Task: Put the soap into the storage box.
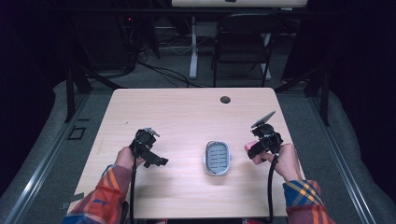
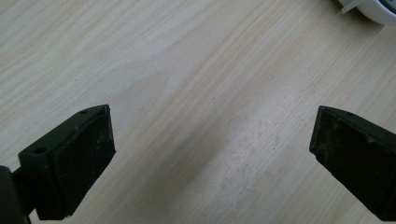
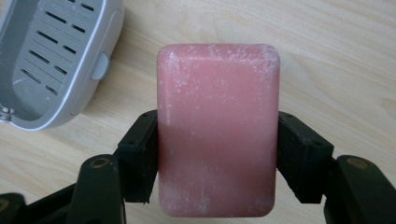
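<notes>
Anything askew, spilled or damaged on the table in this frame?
Nothing stands out. The soap dish sits flat and empty mid-table. The right gripper holds the pink soap squarely; its whitish scuffs look like ordinary wear. The left gripper is open over bare wood.

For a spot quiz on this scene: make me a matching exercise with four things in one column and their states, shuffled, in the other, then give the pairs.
Things:
1. soap bar
2. soap dish
3. left gripper
4. right gripper

States:
A. open, nothing between its jaws
B. pink, clamped by its two long sides
C. grey, slotted, empty on the table
D. shut on something pink

Pairs: 1-B, 2-C, 3-A, 4-D
</notes>
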### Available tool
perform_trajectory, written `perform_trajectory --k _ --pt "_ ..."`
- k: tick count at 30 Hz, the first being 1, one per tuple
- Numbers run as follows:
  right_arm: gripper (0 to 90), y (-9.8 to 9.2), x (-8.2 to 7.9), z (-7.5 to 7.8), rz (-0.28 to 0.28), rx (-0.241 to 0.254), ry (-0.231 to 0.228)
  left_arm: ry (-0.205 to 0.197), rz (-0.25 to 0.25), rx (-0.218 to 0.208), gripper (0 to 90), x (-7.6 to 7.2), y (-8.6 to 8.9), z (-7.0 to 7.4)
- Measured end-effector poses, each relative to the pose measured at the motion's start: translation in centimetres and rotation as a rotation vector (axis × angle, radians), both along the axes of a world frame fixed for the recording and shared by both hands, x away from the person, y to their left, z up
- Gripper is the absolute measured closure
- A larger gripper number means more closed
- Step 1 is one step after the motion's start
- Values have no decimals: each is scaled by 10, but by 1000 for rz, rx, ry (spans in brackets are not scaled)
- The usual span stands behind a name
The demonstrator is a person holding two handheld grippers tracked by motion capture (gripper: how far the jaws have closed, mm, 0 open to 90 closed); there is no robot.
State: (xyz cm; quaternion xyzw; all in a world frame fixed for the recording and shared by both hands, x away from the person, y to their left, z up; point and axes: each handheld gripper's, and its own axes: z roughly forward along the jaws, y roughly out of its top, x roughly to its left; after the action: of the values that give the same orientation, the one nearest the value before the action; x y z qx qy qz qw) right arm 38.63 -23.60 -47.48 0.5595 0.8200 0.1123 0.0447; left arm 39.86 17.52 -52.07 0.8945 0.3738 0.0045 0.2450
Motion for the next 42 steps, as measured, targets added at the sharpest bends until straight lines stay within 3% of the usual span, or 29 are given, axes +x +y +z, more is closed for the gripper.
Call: perform_trajectory --k 3,13,23,28,40,42 --pt "370 3 1 4 -2 8 -20 0 1 -2 0 0 0 0" --pt "371 13 6 18 36 -19 -11 -1 0 -1 0 0 0 0" --pt "371 26 9 17 48 -9 -26 -1 -1 1 0 0 0 0" --pt "371 33 12 19 74 -34 -5 -1 -2 3 0 0 0 0" --pt "371 44 15 17 93 -30 -12 -2 -3 2 0 0 -1 0" --pt "371 45 17 18 107 -41 4 -2 -3 3 0 0 -1 0"
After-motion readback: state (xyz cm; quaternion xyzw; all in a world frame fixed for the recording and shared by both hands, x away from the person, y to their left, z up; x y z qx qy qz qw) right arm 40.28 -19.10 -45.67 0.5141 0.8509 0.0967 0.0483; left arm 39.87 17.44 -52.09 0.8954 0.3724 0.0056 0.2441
